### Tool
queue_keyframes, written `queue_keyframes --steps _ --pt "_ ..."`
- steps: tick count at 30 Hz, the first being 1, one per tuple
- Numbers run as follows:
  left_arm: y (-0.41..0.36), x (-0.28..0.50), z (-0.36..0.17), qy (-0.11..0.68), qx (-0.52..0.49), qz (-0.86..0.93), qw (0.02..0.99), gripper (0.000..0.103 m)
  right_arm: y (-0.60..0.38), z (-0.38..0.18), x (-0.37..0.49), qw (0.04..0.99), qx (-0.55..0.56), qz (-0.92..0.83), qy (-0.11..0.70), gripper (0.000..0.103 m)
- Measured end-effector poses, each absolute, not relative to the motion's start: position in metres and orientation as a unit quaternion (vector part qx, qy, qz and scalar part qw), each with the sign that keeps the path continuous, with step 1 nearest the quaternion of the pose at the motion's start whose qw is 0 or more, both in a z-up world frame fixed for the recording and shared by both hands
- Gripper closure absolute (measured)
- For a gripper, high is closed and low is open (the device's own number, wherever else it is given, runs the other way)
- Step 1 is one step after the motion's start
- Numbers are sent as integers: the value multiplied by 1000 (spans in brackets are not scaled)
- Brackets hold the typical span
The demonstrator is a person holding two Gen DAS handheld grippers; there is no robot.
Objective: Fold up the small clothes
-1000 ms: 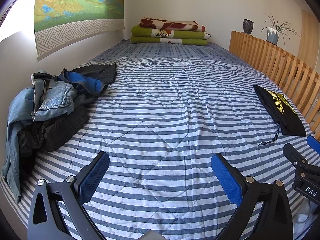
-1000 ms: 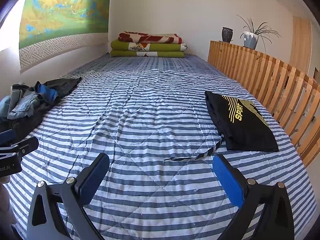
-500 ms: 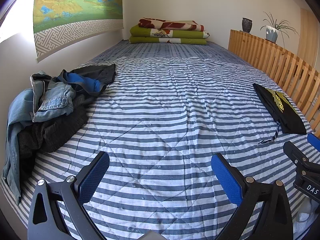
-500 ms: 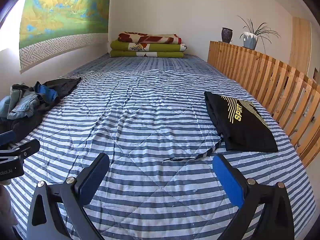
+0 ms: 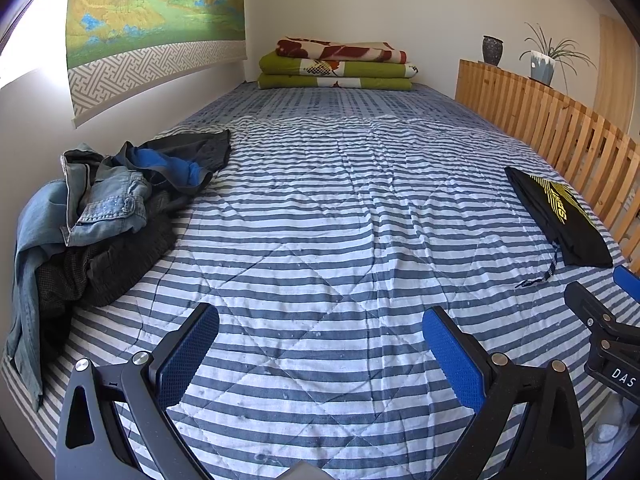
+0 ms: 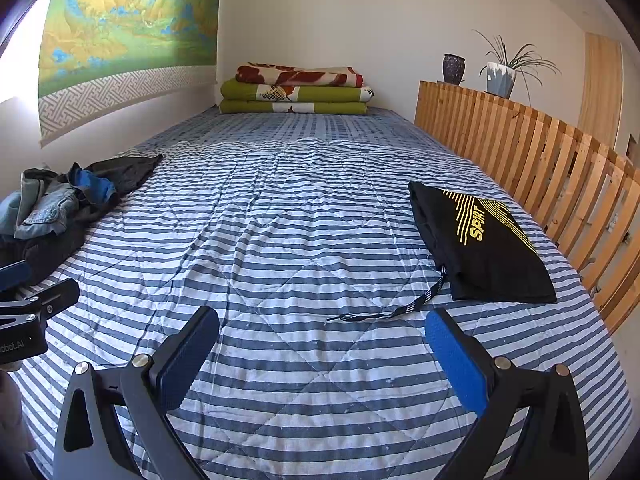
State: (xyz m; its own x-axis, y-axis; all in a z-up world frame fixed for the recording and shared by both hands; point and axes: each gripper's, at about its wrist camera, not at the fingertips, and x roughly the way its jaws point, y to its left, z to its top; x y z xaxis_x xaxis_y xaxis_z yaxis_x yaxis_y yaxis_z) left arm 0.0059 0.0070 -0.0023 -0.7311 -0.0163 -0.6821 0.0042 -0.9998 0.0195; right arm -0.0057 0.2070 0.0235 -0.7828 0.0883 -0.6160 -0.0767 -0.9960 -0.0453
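A folded black garment [image 6: 484, 244] with yellow print lies flat at the bed's right side, its drawstring [image 6: 396, 310] trailing toward me; it also shows as the black garment [image 5: 560, 216] in the left wrist view. A heap of unfolded clothes [image 5: 100, 220], denim on top with black and blue pieces, sits at the left edge, seen too as the heap [image 6: 60, 208]. My left gripper [image 5: 320, 344] hangs open over bare quilt. My right gripper [image 6: 322, 344] is open too, just short of the drawstring. Neither holds anything.
The striped quilt [image 5: 328, 208] covers the whole bed. Folded blankets [image 5: 336, 66] are stacked at the far end. A wooden slat rail [image 6: 540, 168] runs along the right side, with a vase [image 6: 454, 68] and a potted plant [image 6: 502, 76] on it. A wall borders the left.
Both grippers have drifted very slightly; the views shift by a few pixels. Nothing on the bed has moved and both grippers stay open.
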Motion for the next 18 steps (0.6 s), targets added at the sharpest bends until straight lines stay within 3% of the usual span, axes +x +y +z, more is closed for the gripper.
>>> queue_keyframes --steps 18 --pt "12 6 -2 -10 368 -930 3 0 208 23 -6 45 -327 944 -8 2"
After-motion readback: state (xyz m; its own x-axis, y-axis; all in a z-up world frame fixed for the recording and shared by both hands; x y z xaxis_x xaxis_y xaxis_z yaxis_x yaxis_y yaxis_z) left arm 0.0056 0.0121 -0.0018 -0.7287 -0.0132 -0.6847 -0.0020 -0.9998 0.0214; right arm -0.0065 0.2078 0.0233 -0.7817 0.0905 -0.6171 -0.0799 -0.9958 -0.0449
